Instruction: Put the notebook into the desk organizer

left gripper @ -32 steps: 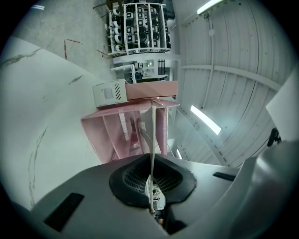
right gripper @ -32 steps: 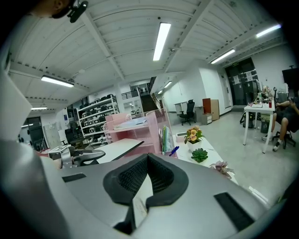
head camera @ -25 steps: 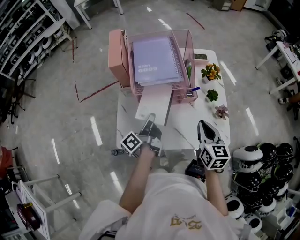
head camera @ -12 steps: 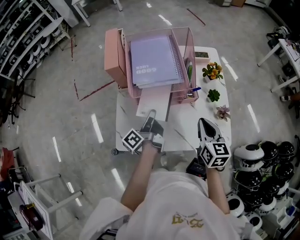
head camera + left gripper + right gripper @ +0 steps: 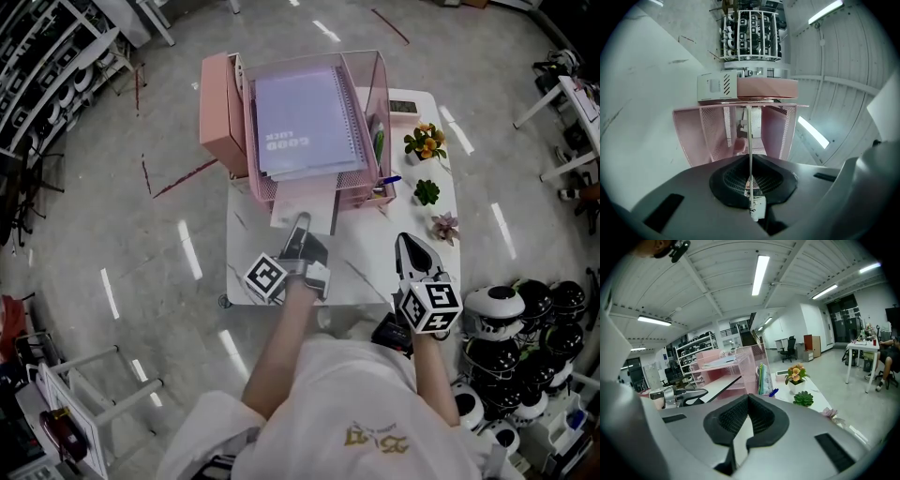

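A pink mesh desk organizer (image 5: 223, 112) stands at the far end of the white table (image 5: 375, 258). A purple spiral notebook (image 5: 298, 117) lies on its top tray. A thin pale notebook (image 5: 305, 208) sticks out of the lower tray toward me. My left gripper (image 5: 300, 225) is shut on its near edge. In the left gripper view that notebook (image 5: 750, 140) shows edge-on as a thin line running from the jaws into the organizer (image 5: 712, 136). My right gripper (image 5: 405, 246) hovers over the table's near right part, shut with nothing in it.
Three small potted plants (image 5: 424, 142) (image 5: 427, 190) (image 5: 443, 225) line the table's right edge. Pens and a green item (image 5: 378, 145) fill the organizer's right side slot. Black-and-white helmets (image 5: 511, 319) are stacked on the floor at the right, and shelving (image 5: 47, 66) stands at the left.
My left gripper has moved forward with the pale notebook, and less of the notebook now sticks out of the lower tray. The right gripper has stayed put.
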The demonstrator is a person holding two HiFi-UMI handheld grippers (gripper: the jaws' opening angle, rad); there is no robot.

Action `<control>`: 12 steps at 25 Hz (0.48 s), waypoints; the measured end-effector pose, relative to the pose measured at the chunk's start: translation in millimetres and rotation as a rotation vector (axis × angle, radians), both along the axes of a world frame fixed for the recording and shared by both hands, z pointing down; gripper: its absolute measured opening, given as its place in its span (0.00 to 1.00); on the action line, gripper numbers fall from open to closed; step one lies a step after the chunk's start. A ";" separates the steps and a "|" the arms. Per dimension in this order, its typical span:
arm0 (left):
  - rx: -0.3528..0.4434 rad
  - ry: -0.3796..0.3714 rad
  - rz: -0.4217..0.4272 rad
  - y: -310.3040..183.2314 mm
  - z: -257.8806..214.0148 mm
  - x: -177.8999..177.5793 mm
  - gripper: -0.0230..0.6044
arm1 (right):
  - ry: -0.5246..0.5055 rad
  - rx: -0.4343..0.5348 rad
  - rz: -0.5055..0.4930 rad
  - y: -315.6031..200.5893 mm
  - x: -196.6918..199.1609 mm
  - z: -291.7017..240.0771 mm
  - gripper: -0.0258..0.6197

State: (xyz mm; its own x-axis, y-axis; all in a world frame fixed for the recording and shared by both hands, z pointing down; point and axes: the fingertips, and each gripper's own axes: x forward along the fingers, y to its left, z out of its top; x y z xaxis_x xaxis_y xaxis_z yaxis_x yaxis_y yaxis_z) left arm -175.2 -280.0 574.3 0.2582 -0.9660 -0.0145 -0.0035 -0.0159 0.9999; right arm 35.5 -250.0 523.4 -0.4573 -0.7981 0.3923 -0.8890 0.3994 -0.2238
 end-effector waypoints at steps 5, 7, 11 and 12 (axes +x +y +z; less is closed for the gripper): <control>0.007 0.038 -0.027 -9.7 -3.6 1.0 0.09 | 0.002 -0.012 -0.003 -7.7 1.0 4.4 0.05; 0.005 0.046 -0.042 -11.8 -2.0 0.1 0.10 | 0.001 -0.016 -0.003 -10.0 1.7 5.0 0.05; 0.009 0.067 -0.058 -17.2 -0.4 -0.4 0.14 | 0.002 -0.021 -0.005 -14.1 2.9 7.0 0.05; 0.011 0.071 -0.059 -19.3 -0.7 -0.3 0.15 | 0.002 -0.022 -0.005 -15.1 3.4 7.8 0.05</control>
